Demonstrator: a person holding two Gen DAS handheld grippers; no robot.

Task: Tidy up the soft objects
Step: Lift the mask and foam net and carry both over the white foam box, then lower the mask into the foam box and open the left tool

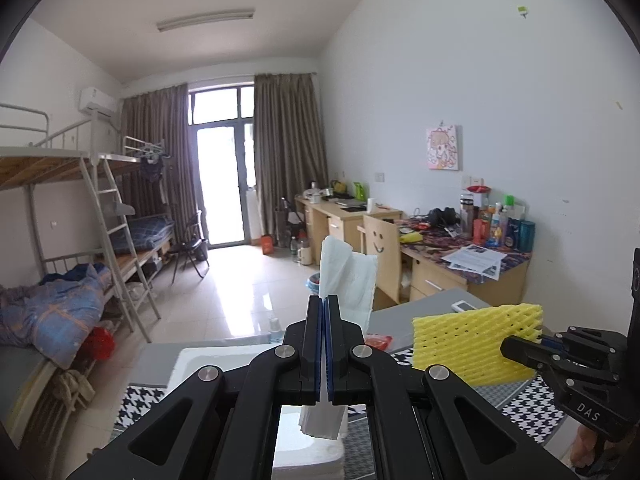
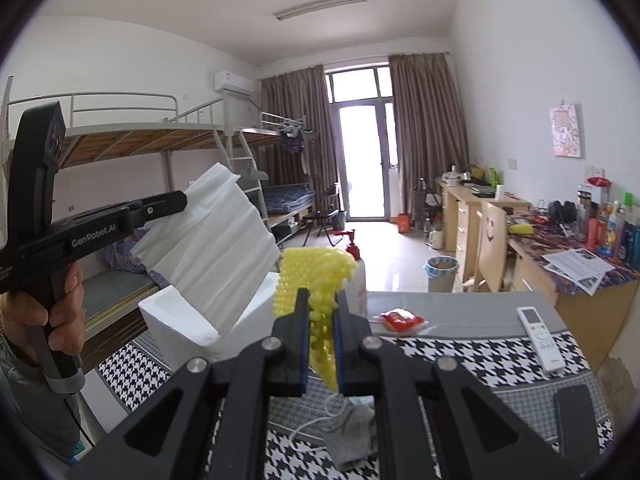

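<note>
My left gripper [image 1: 324, 304] is shut on a white foam sheet [image 1: 350, 276] that stands up past its tips; in the right wrist view the same sheet [image 2: 212, 248] hangs wide from the left gripper [image 2: 182, 200], held by a hand [image 2: 60, 312]. My right gripper [image 2: 322, 300] is shut on a yellow foam net [image 2: 312, 276], lifted above the table; in the left wrist view that net [image 1: 476, 344] shows flat at the right gripper's [image 1: 538, 338] tips. A white styrofoam box [image 2: 188, 320] sits open below the sheet. A grey sock [image 2: 352, 436] lies under my right gripper.
The table wears a houndstooth cloth [image 2: 460, 360]. On it lie a red packet [image 2: 400, 318], a white remote [image 2: 540, 338], a dark phone [image 2: 576, 420] and a pump bottle [image 2: 356, 268]. Bunk beds [image 1: 60, 200] stand left, cluttered desks [image 1: 460, 256] right.
</note>
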